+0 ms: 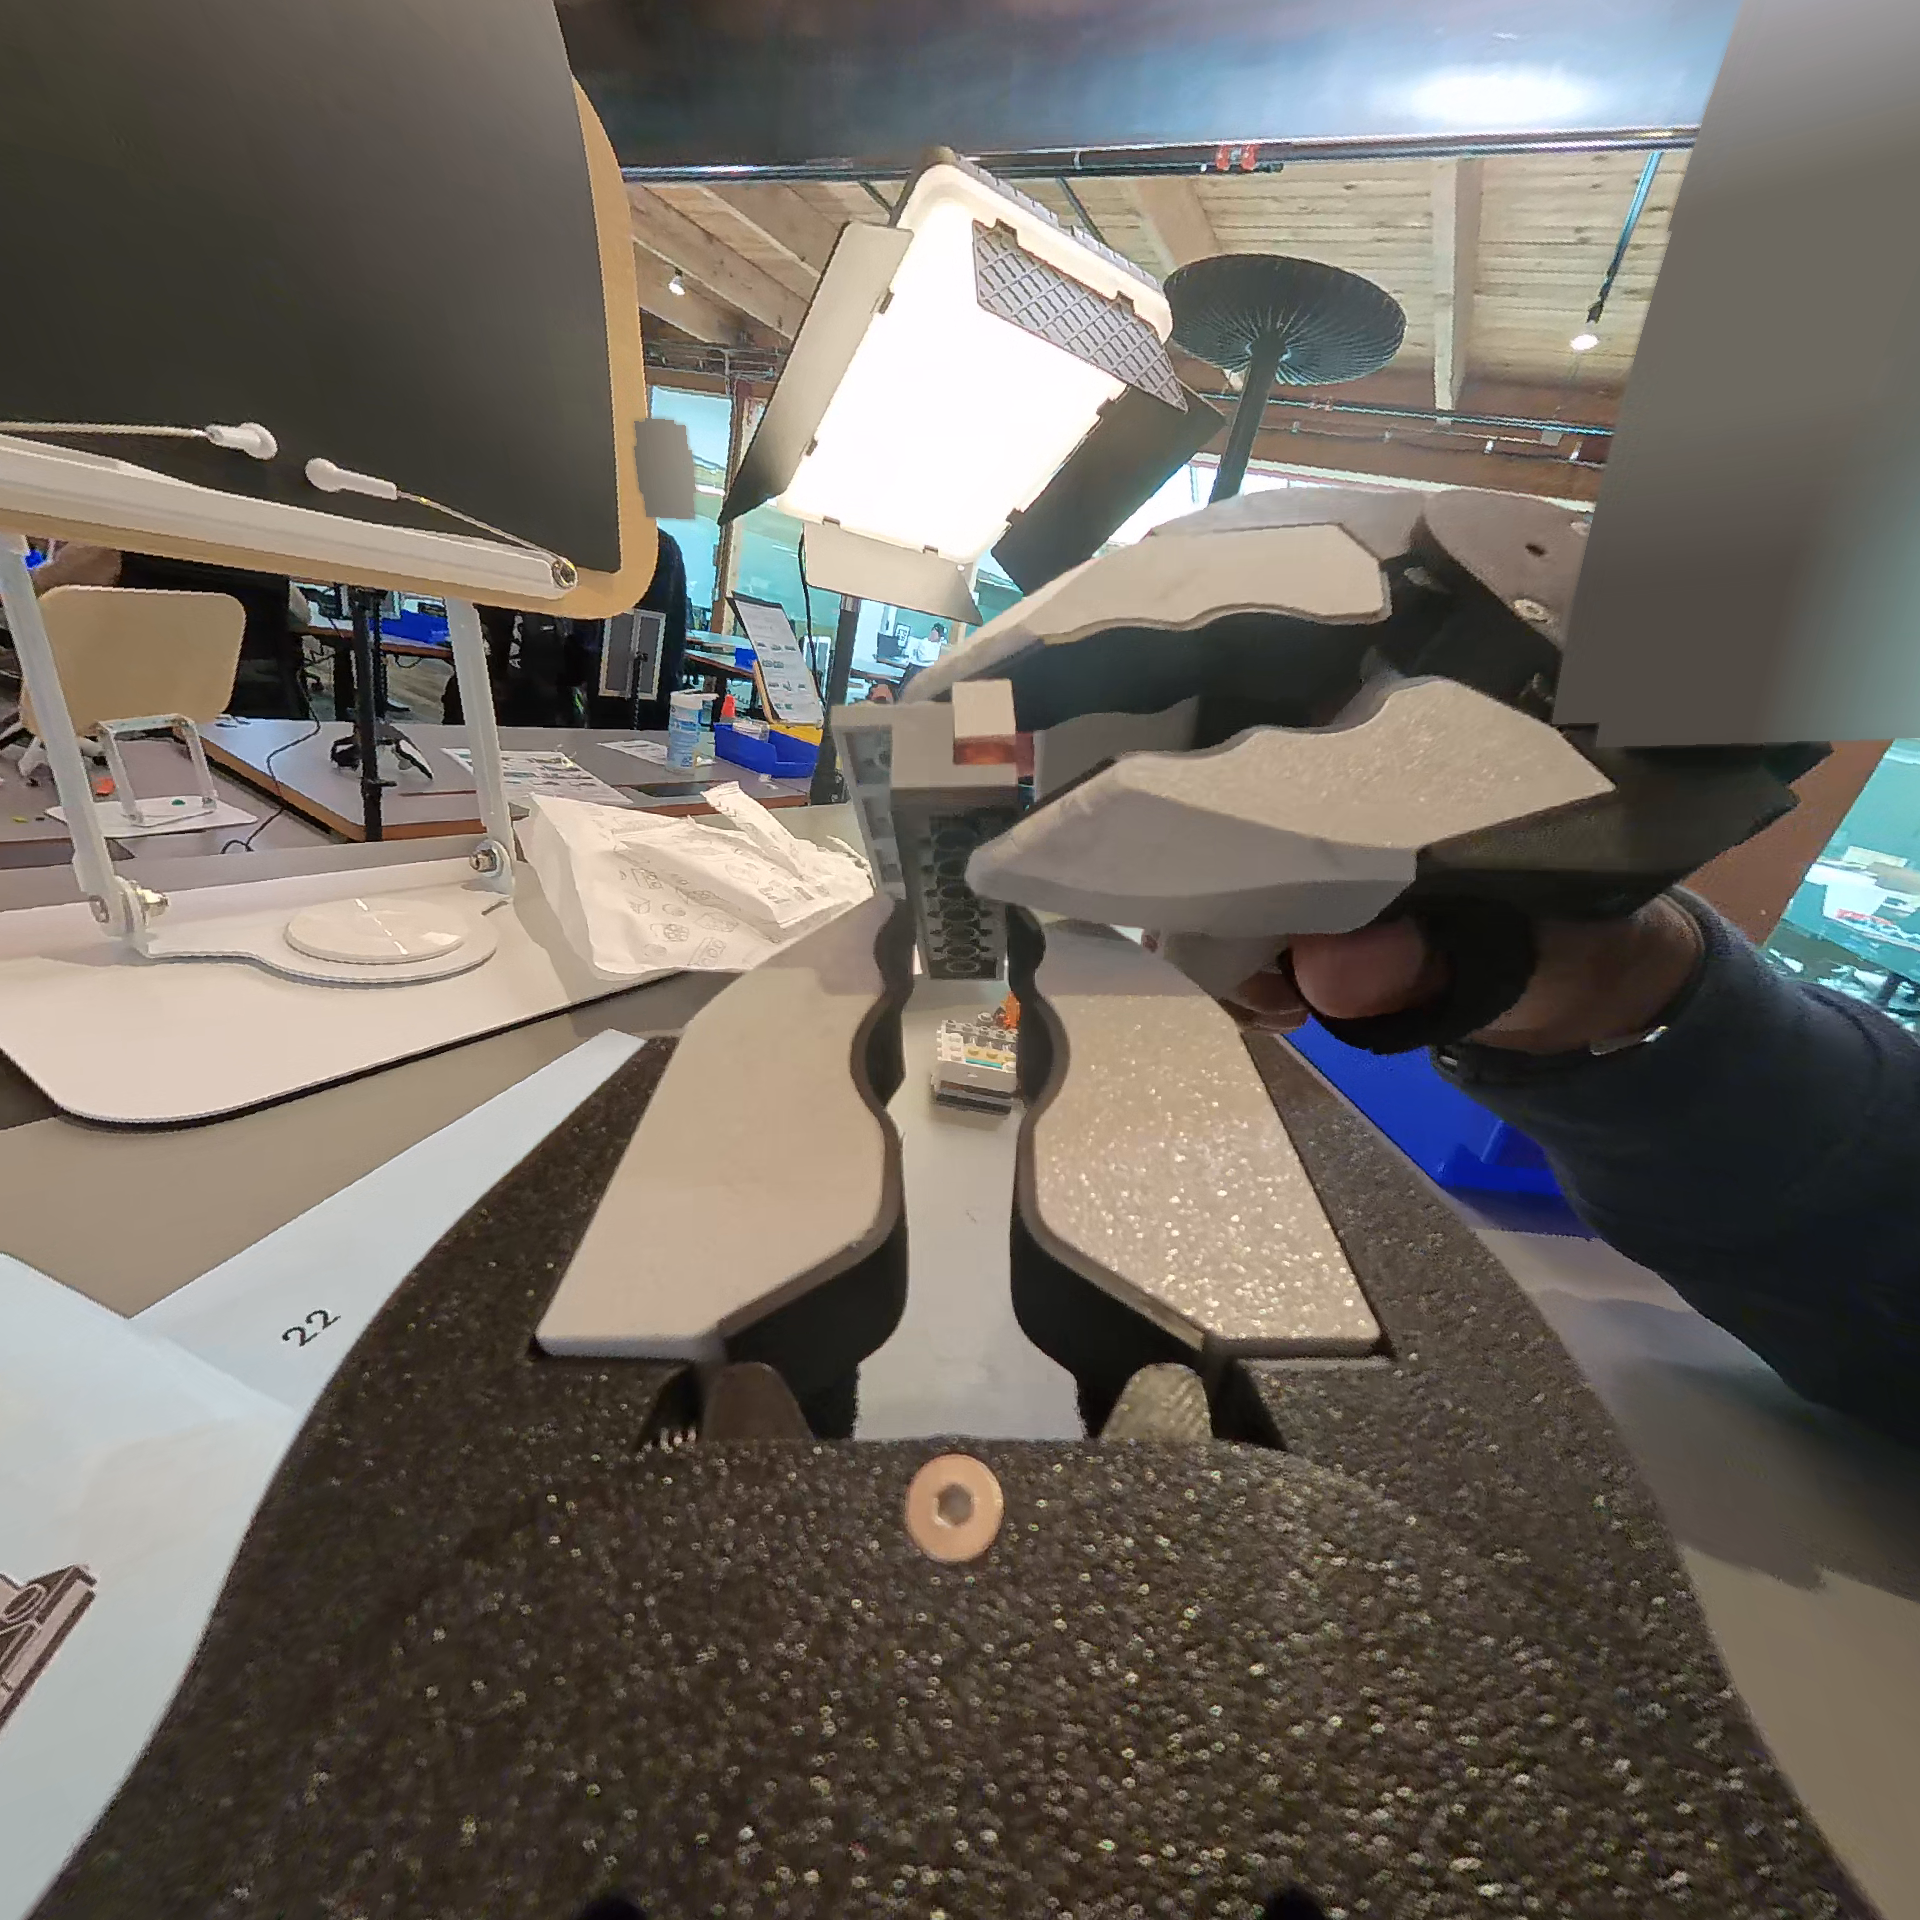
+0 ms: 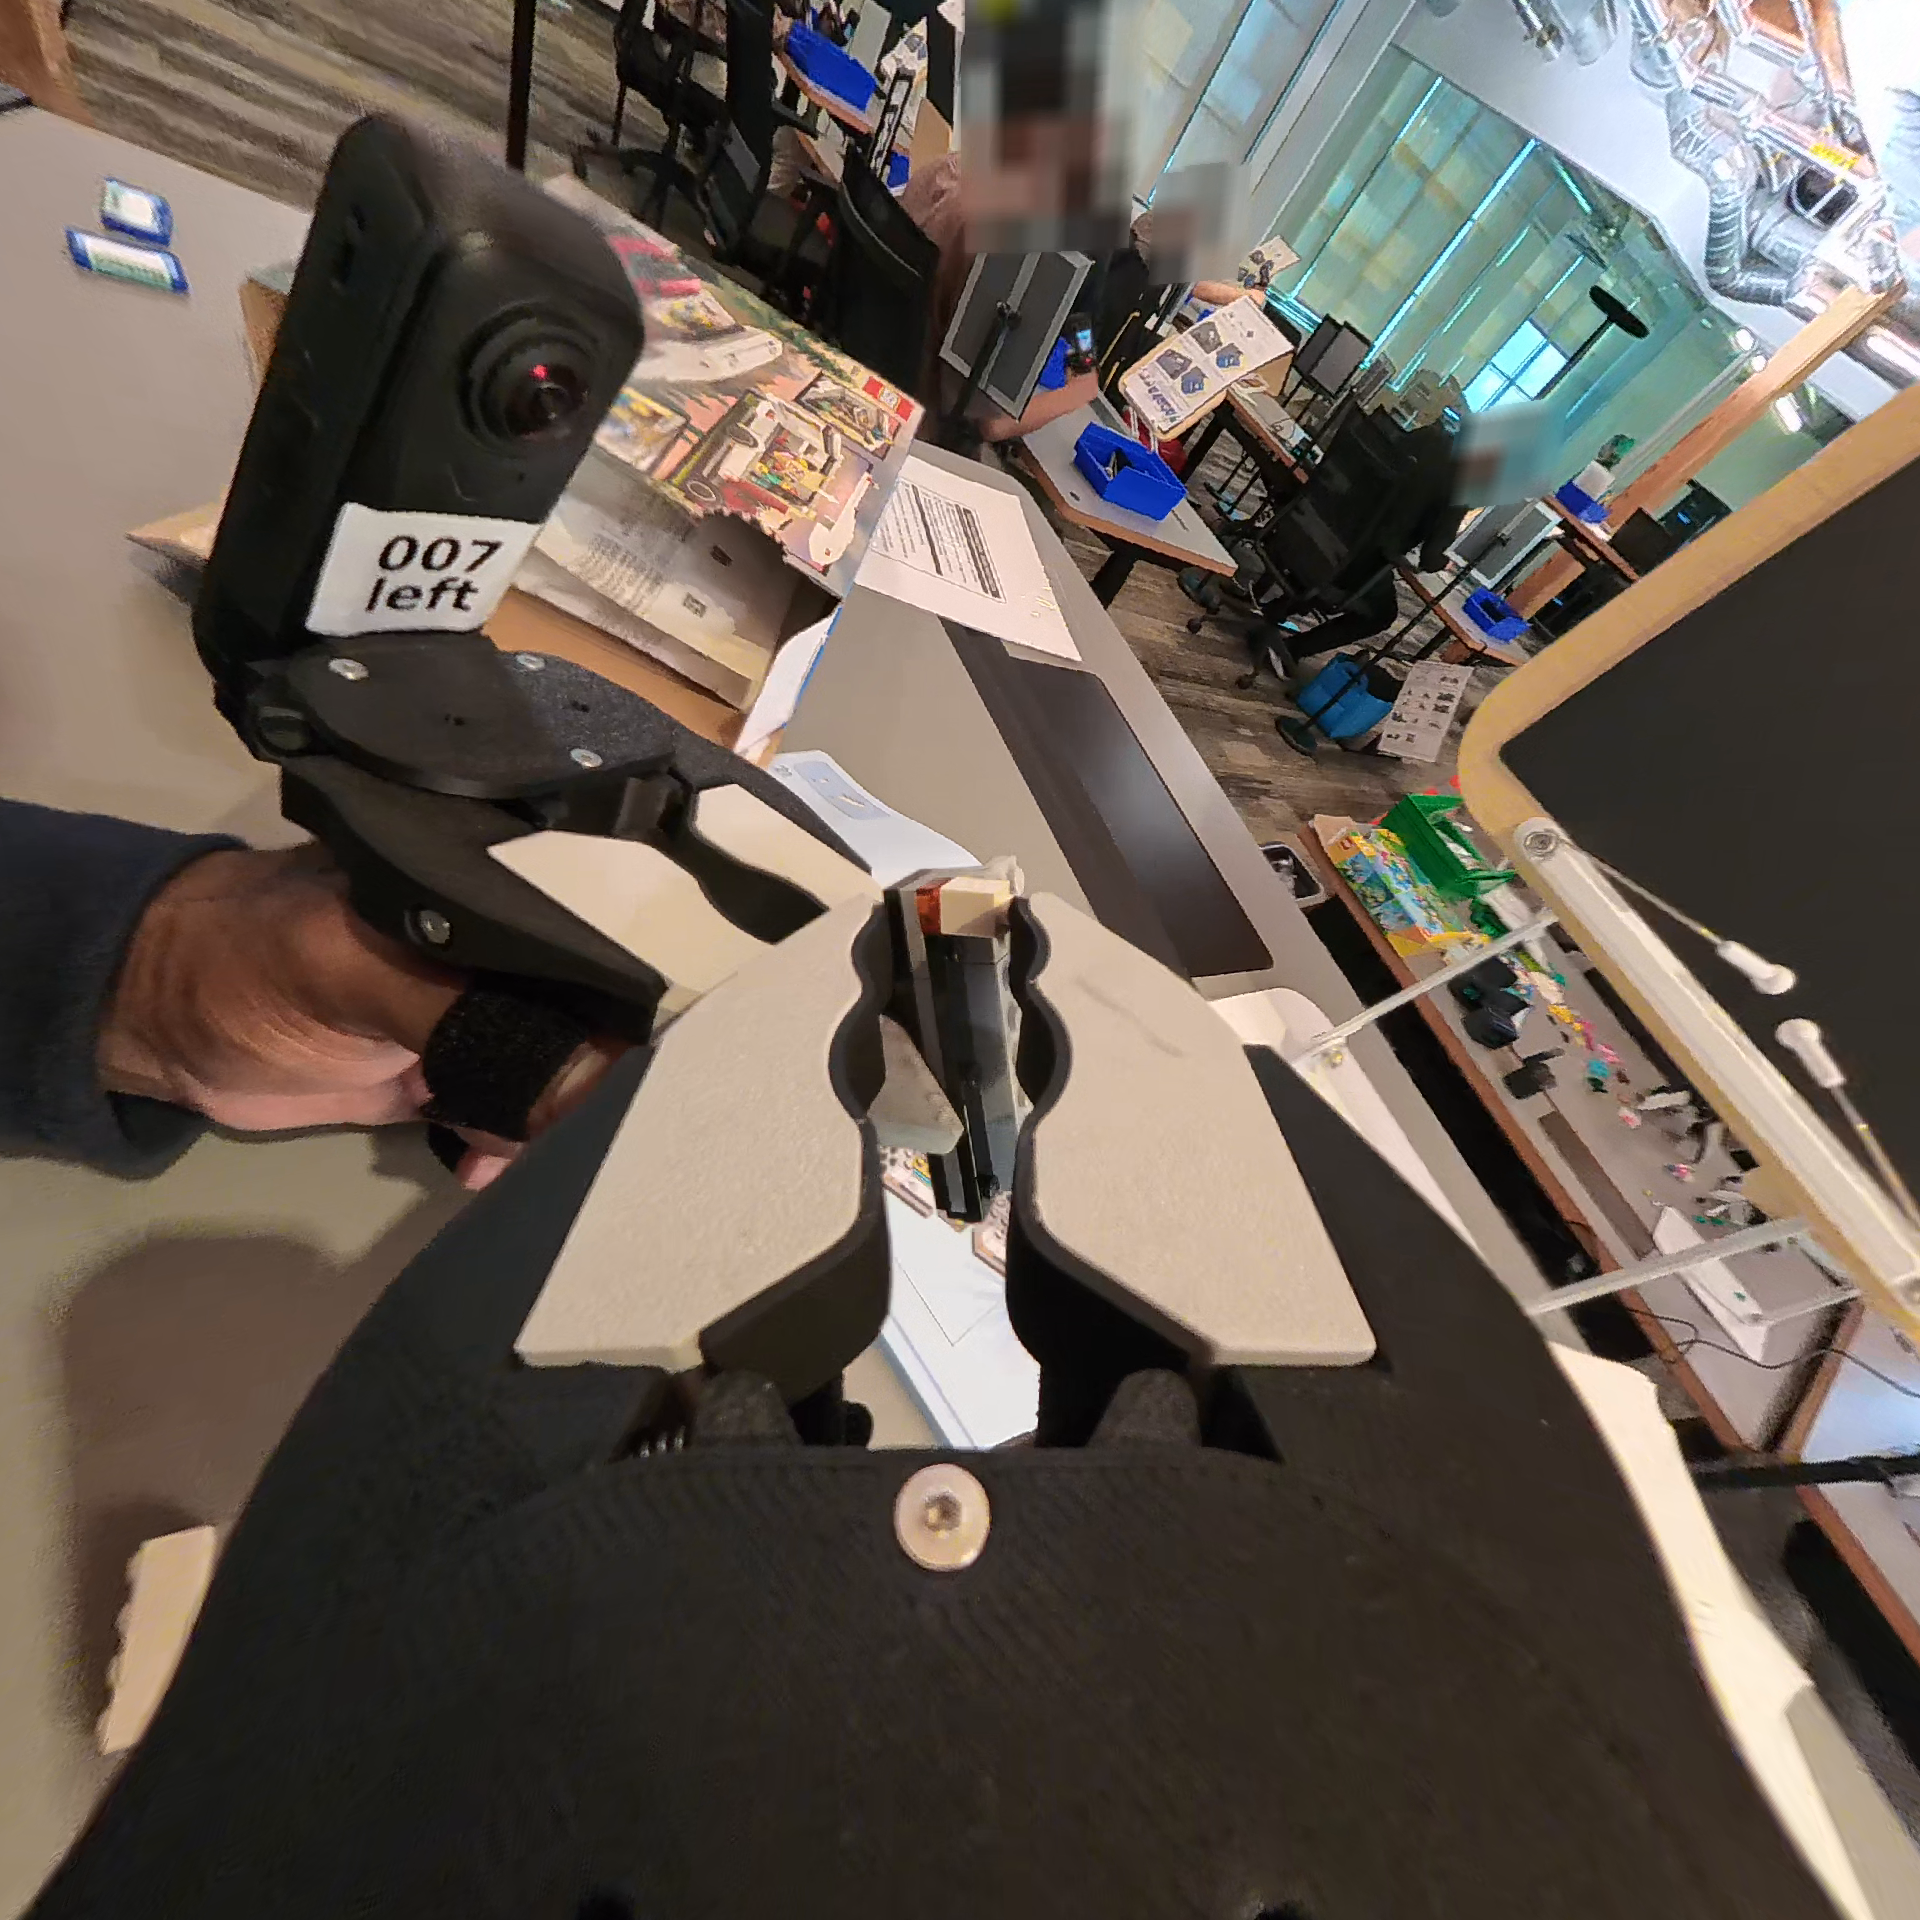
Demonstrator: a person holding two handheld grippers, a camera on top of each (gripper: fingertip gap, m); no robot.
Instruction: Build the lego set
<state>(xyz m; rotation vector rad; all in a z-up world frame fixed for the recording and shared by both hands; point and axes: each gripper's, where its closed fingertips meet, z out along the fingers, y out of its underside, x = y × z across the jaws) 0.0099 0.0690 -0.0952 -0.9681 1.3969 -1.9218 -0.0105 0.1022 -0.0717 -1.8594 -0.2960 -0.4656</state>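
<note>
A long brick assembly (image 1: 951, 883) with a grey plate and black underside stands upright above the table. My left gripper (image 1: 956, 935) is shut on its lower end, pads pressed on both sides. My right gripper (image 1: 961, 774) reaches in from the right and closes across the upper end, where a white brick (image 1: 982, 712) sits over a clear orange-brown piece (image 1: 982, 750). In the right wrist view my right gripper (image 2: 951, 935) has both pads against the assembly (image 2: 961, 1039) and its tan-white top brick (image 2: 971, 899). One finger (image 2: 644, 894) of the left gripper shows at the left there.
A small multicolour brick build (image 1: 975, 1060) sits on the table below the assembly. A crumpled white paper bag (image 1: 686, 883), a white stand base (image 1: 374, 930) and an open instruction booklet (image 1: 156, 1403) lie to the left. A blue bin (image 1: 1455, 1132) is at the right. A picture box (image 2: 748, 436) lies behind. The grippers are tip to tip, or close to it.
</note>
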